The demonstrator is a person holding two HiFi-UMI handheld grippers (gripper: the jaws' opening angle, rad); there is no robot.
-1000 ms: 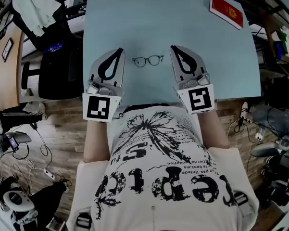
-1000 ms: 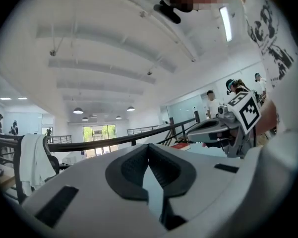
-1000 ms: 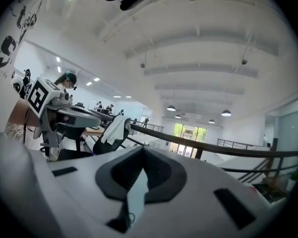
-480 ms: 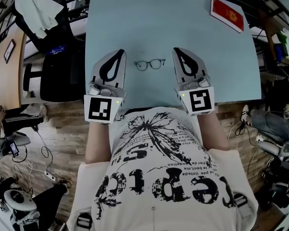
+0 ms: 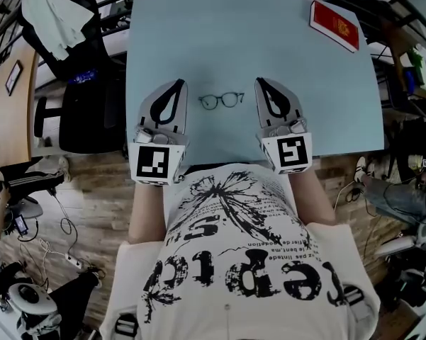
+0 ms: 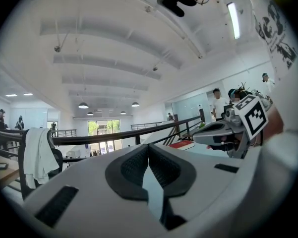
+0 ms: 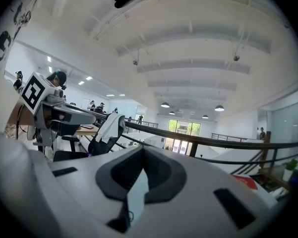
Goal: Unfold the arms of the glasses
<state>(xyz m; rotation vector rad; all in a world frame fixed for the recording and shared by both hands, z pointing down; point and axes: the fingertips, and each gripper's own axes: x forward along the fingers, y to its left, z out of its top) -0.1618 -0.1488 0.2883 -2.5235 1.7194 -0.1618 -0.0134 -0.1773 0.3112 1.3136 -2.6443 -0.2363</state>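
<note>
Jaws closed on both items, nothing held in either: the left gripper (image 6: 148, 145) had its dark pads meeting at the tip, and the right gripper (image 7: 143, 148) was shut in the same way. Both grippers lay level over the near edge of the pale blue counter (image 5: 220, 34), pointing away from the person, each with a black-and-white marker cube (image 5: 156, 161) at its rear. One pair of glasses (image 5: 220, 100), thin dark frame with round lenses, sat on the counter between the two gripper tips, apart from both and touched by neither. Whether its arms were folded could not be made out from above. One flat red booklet (image 5: 334, 23) lay at the far right corner of the counter, well apart from the glasses. One dark office chair (image 5: 78, 76) stood off the counter's left side, with a white cloth (image 5: 53, 6) draped nearby. One white shirt (image 5: 234, 261) with black print, worn by the person holding the grippers, filled the foreground.
</note>
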